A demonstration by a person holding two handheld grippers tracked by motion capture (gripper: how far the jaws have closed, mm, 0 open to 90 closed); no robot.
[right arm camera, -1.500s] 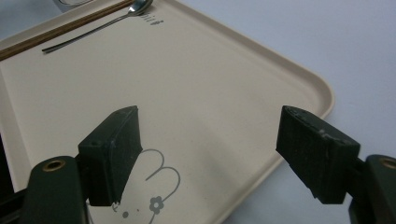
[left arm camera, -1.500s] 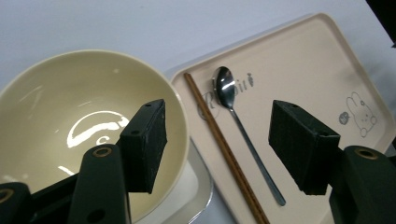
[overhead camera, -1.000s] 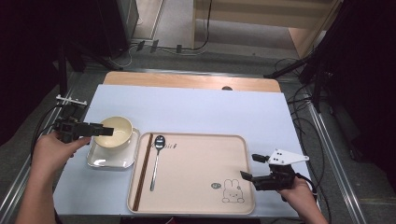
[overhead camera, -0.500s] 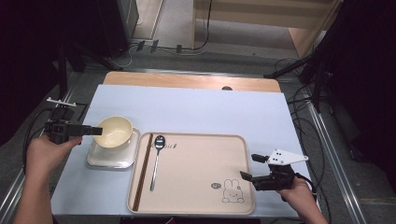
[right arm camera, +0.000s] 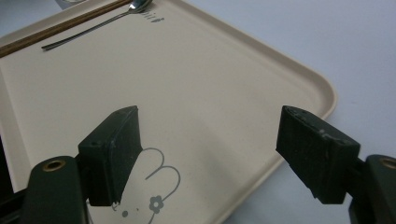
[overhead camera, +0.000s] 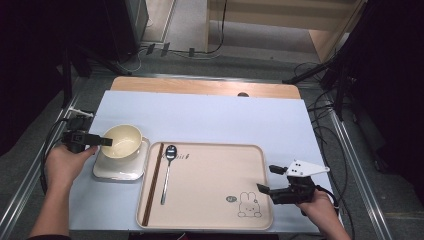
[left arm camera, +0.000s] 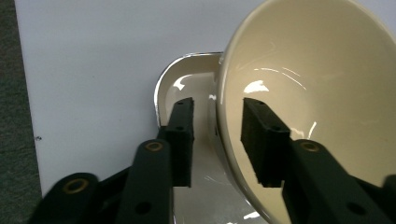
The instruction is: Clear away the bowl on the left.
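Observation:
A cream bowl (overhead camera: 122, 141) (left arm camera: 317, 84) stands on a square white dish (overhead camera: 120, 170) (left arm camera: 187, 88) left of the tray. My left gripper (overhead camera: 107, 142) (left arm camera: 215, 126) reaches in from the left and straddles the bowl's near rim, one jaw outside the wall and one inside. Its jaws have just been closing, with the rim between them, and a small gap still shows beside each pad. My right gripper (overhead camera: 266, 178) (right arm camera: 210, 140) hovers open over the tray's front right corner, above a printed rabbit, with nothing between its fingers.
The beige tray (overhead camera: 210, 200) (right arm camera: 187, 84) lies at the front middle of the pale blue mat. A metal spoon (overhead camera: 167, 170) (right arm camera: 107, 25) and dark chopsticks (overhead camera: 151, 182) (right arm camera: 56, 28) lie along its left side. Cables trail off both table sides.
My left gripper has drawn back to the left and sunk to the bowl's rim, and its jaws have narrowed around it. The bowl and my right gripper have stayed put.

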